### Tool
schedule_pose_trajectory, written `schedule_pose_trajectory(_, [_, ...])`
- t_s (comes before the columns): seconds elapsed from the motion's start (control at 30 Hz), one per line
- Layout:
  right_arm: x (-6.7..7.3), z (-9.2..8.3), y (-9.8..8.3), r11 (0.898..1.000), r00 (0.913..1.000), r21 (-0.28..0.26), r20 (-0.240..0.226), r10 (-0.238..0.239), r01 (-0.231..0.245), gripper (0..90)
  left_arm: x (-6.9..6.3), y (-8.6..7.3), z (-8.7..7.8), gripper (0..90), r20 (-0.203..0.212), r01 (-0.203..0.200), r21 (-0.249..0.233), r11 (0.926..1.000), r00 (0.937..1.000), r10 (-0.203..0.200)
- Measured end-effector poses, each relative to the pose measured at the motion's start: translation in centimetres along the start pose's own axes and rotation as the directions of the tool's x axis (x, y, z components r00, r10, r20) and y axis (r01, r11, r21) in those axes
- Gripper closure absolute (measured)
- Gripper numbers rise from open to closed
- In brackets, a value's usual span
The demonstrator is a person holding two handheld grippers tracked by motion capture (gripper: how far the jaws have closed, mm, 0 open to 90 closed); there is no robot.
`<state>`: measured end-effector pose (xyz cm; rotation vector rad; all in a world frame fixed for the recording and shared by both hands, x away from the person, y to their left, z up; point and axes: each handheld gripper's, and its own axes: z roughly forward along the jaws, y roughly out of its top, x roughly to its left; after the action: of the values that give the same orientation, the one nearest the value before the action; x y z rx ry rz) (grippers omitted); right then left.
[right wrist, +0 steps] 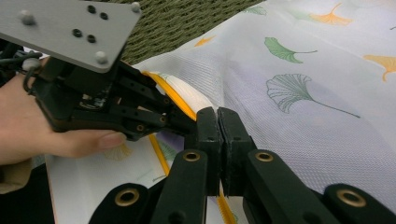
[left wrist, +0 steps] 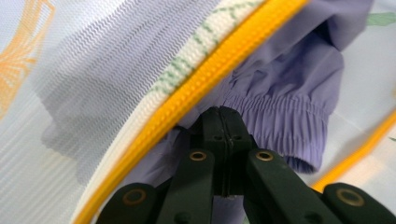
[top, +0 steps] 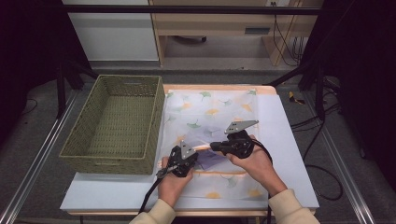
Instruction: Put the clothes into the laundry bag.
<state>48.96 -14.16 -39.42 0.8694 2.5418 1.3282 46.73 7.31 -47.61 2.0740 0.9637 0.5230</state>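
A white mesh bag printed with ginkgo leaves lies flat on the table, its yellow zipper open. A purple garment with an elastic cuff sits at the bag's mouth, partly under the mesh. My left gripper is shut, its tips pinching the purple cloth just under the zipper edge. My right gripper is shut on the bag's zipper edge and holds it lifted. In the right gripper view the left gripper reaches in under that raised edge.
A green woven basket stands on the table's left side, right beside the bag's left edge. The bag rests on a pale sheet that covers the tabletop. Black frame rails run along both sides of the table.
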Motion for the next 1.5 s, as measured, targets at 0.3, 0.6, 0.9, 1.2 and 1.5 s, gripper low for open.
schedule_pose_trajectory(0.3, [0.1,0.4,-0.3,1.0,1.0,0.004,-0.003,0.002,-0.002,88.7,0.6,0.6,1.0,90.0,-0.022,0.041,-0.029,0.9987,0.9989,-0.041])
schedule_pose_trajectory(0.6, [0.3,0.9,-0.6,1.0,1.0,0.013,-0.008,0.003,-0.002,88.7,1.2,0.7,1.6,90.0,-0.029,0.09,-0.042,0.995,0.9954,-0.092])
schedule_pose_trajectory(0.9, [0.4,1.0,-0.6,1.0,0.9999,0.013,-0.01,0.005,-0.005,88.7,1.5,1.3,2.0,90.0,-0.057,0.085,-0.048,0.9953,0.9945,-0.087])
schedule_pose_trajectory(1.2, [0.3,1.3,-0.7,1.0,0.9999,0.014,-0.005,0.011,-0.011,88.7,1.7,1.7,2.4,90.0,-0.078,0.095,-0.044,0.9945,0.9921,-0.098])
schedule_pose_trajectory(1.5, [0.4,1.5,-0.8,1.0,0.9999,0.015,-0.012,0.011,-0.01,88.7,1.8,1.7,2.6,90.0,-0.093,0.098,-0.043,0.9943,0.9905,-0.101])
